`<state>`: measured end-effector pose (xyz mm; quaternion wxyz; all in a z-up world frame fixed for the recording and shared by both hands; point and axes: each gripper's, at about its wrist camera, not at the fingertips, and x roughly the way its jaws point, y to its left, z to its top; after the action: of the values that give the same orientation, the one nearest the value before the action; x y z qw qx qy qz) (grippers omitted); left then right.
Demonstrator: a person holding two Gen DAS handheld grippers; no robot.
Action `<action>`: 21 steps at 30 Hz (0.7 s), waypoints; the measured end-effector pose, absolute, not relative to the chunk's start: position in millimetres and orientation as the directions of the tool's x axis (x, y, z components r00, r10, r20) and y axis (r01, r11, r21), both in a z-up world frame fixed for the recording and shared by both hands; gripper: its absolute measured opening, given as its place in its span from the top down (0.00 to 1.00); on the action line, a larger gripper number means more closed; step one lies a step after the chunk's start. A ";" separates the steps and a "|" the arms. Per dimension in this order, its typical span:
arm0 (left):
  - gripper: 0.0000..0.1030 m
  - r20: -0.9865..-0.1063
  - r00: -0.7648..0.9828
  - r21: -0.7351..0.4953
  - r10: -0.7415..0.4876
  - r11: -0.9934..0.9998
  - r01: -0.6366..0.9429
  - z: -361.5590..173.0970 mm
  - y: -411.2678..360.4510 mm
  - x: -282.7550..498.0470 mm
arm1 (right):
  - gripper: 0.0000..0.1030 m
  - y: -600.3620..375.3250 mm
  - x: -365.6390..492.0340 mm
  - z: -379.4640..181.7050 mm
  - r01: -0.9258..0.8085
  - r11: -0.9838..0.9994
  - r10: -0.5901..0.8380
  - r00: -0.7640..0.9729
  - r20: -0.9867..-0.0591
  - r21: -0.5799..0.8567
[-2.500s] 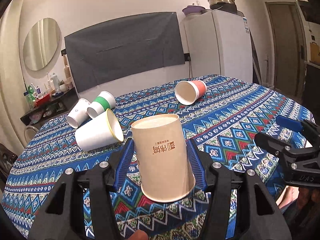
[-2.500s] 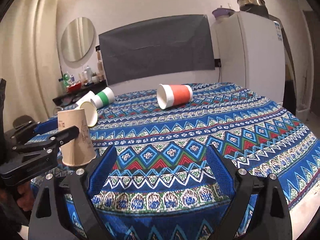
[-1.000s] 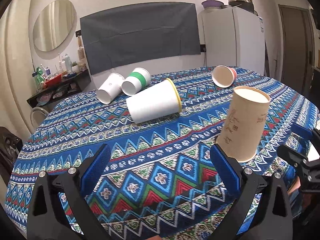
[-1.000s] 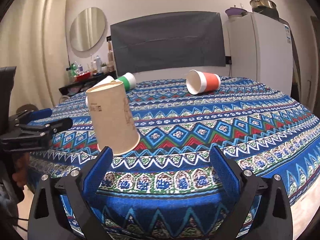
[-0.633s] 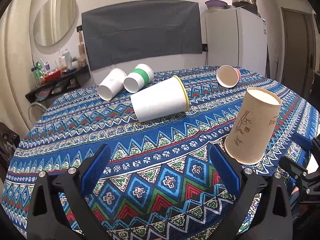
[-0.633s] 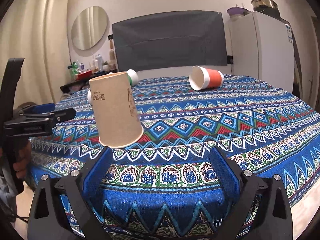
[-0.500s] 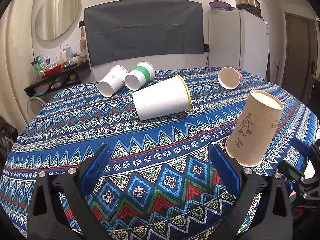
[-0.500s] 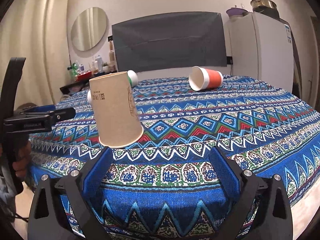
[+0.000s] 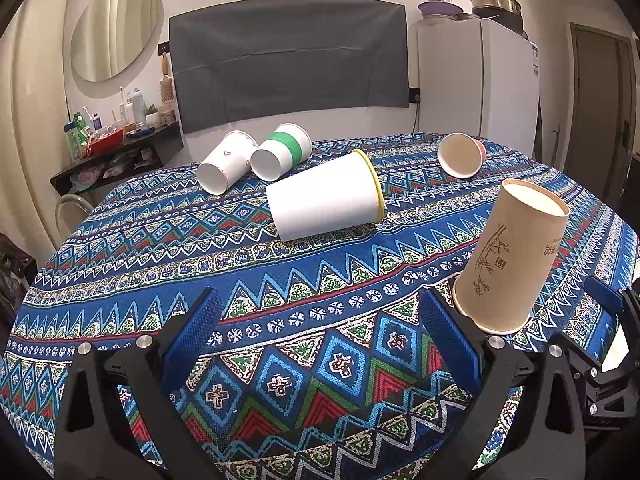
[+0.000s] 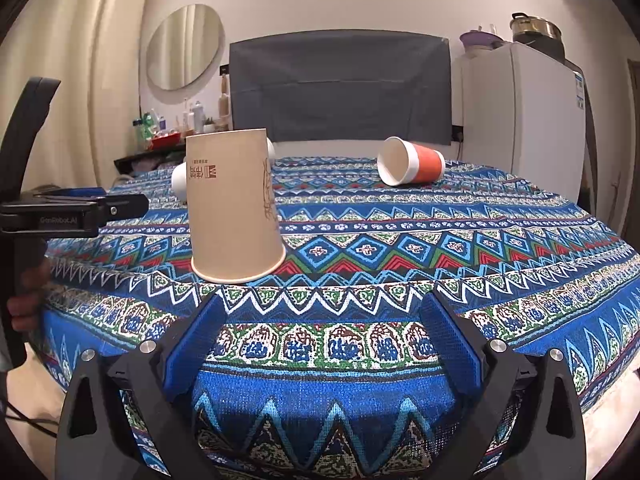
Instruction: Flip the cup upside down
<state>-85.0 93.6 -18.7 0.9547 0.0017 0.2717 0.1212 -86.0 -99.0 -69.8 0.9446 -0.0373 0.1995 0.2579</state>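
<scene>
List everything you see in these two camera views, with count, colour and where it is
Brown cup: 1, tan with bamboo print, upside down near the table's front edge.
Yellow-rimmed cup: 1, white, on its side mid-table.
Green-banded cup: 1, white, on its side at the back.
Heart cup: 1, white, on its side beside the green-banded one.
Orange cup: 1, orange and white, on its side, back right.
Tablecloth: 1, blue patterned, covering the table.
Fridge: 1, white, behind the table.
Mirror: 1, oval, on the wall.
Left gripper: open, empty.
Right gripper: open, empty.
</scene>
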 end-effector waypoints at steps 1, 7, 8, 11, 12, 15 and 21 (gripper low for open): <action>0.06 -0.518 0.823 0.069 0.233 0.971 -0.231 -18.5 93.7 -85.3 | 0.08 -99.0 -86.1 -69.9 -0.502 0.864 0.473 0.788 -0.395 0.033; 0.06 -0.524 0.821 0.050 0.228 0.970 -0.238 -18.2 97.1 -85.8 | 0.08 -98.7 -87.2 -69.8 -0.503 0.864 0.474 0.790 -0.389 0.031; 0.06 -0.523 0.821 0.044 0.227 0.970 -0.240 -18.2 98.0 -86.1 | 0.08 -99.1 -87.8 -70.2 -0.503 0.864 0.474 0.790 -0.388 0.031; 0.06 -0.523 0.822 0.037 0.225 0.970 -0.242 -18.2 99.2 -86.3 | 0.08 -99.2 -89.8 -70.7 -0.503 0.864 0.474 0.791 -0.386 0.031; 0.06 -0.521 0.823 0.038 0.226 0.970 -0.242 -18.1 99.2 -86.6 | 0.08 -99.1 -89.8 -70.7 -0.503 0.864 0.474 0.792 -0.385 0.031; 0.06 -0.516 0.826 0.042 0.228 0.969 -0.242 -17.9 98.8 -87.1 | 0.08 -100.2 -89.5 -70.8 -0.503 0.864 0.475 0.793 -0.382 0.031; 0.06 -0.512 0.827 0.043 0.232 0.968 -0.245 -18.0 98.0 -88.4 | 0.08 -100.6 -89.7 -70.8 -0.503 0.864 0.475 0.793 -0.381 0.031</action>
<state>-88.4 98.0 -18.0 0.9557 -0.0122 0.2662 0.1249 -89.7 -100.6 -70.8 0.9462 -0.0360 0.1915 0.2583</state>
